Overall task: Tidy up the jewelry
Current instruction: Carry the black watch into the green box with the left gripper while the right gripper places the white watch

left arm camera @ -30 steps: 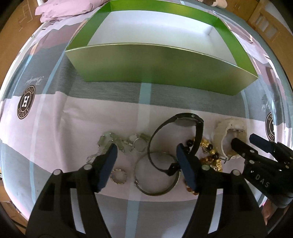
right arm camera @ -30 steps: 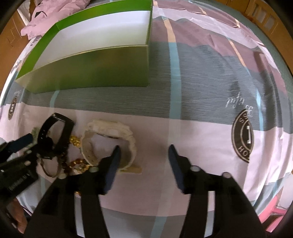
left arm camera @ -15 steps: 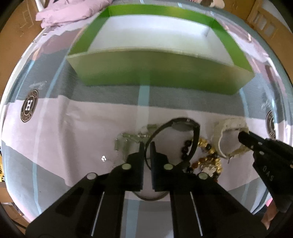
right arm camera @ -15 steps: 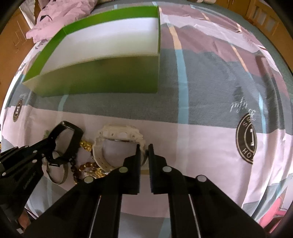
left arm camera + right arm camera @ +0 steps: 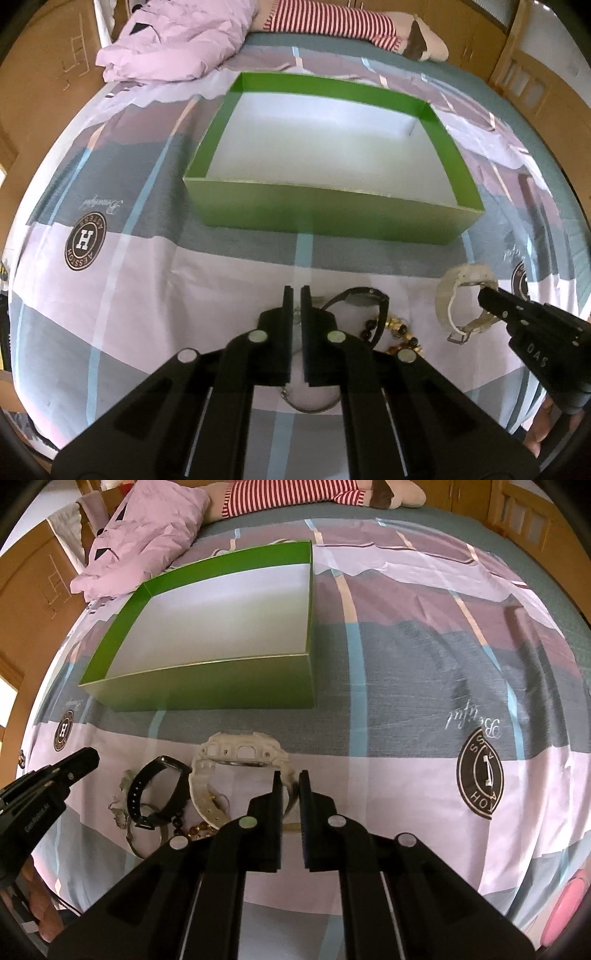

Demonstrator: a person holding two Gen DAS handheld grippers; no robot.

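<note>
We find the green box [image 5: 325, 218] ahead of both grippers holding nothing. The right hand-held gripper [image 5: 287, 794] is clamped on the white watch [image 5: 240, 753]; the left hand-held gripper [image 5: 294, 306] is pinched together, its catch unclear. The black watch [image 5: 155, 786] and beads [image 5: 400, 332] remain on the bed

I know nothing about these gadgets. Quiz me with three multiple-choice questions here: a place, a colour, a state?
1. Where does the black watch lie? A on the floor; B on the bedsheet; C on a chair.
2. What colour are the box walls? A green; B red; C blue.
3. The right claw is: A wide open; B shut on the white watch; C out of view.
Answers: B, it lies on the sheet; A, green sides show; B, its strap sits between the closed fingers.
</note>
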